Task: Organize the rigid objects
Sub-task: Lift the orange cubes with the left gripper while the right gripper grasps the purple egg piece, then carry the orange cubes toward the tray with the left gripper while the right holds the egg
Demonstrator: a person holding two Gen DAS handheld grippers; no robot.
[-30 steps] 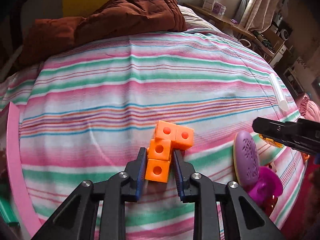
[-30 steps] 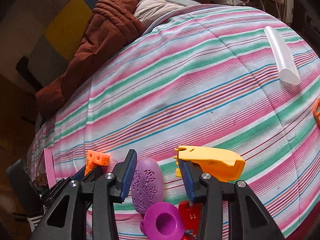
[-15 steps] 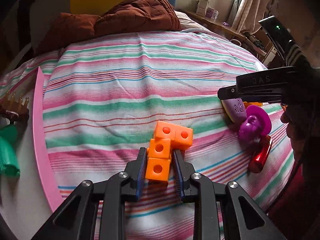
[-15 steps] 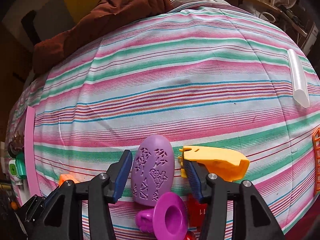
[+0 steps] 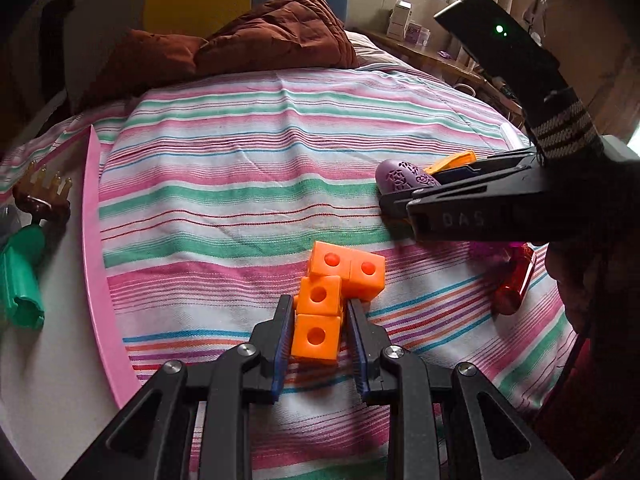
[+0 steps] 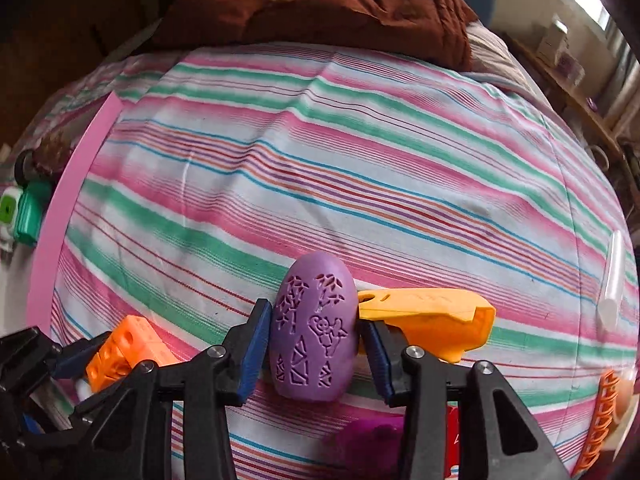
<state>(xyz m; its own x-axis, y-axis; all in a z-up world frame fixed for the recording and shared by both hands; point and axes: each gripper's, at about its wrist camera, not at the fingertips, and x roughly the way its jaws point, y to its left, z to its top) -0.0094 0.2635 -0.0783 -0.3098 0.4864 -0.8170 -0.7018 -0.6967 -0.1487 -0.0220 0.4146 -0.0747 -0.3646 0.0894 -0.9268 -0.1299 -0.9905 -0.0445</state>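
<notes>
Far out to the left of our left jaws, past the pink rim [image 5: 94,240], a white tray surface [image 5: 48,340] carries a green plastic piece [image 5: 20,276] and a brown comb-like thing [image 5: 42,190]; we judge this is where sorted items collect, which would explain why the left load sits so close to that edge.

Our left gripper [image 5: 318,334] is clamped on the nearest cube of the orange cube cluster [image 5: 336,288]. The blue pads press that cube's two side faces, and the remaining cubes stick out ahead of the tips. The grip on the end cube reads as deliberate to us: flat parallel faces give the pads a square seat, and the joined cubes come along as one rigid piece.

Beyond the tips and to the right of the cubes lies a red translucent cylinder [image 5: 516,280] on the striped bedsheet [image 5: 248,168], loose and untouched.

Our right gripper [image 6: 314,336] straddles the purple embossed egg [image 6: 314,326], and its jaws have just been closing with the egg between them. Both pads now appear to touch the egg's flanks at its widest part, the likeliest place to keep a rounded shell from squirting out. Just right of the right-hand pad, touching or almost touching it, lies the orange-yellow scoop-like piece [image 6: 432,324]. Below the jaws a magenta piece [image 6: 368,436] shows blurred. Well right, a clear tube [image 6: 612,280] rests on the bed.
</notes>
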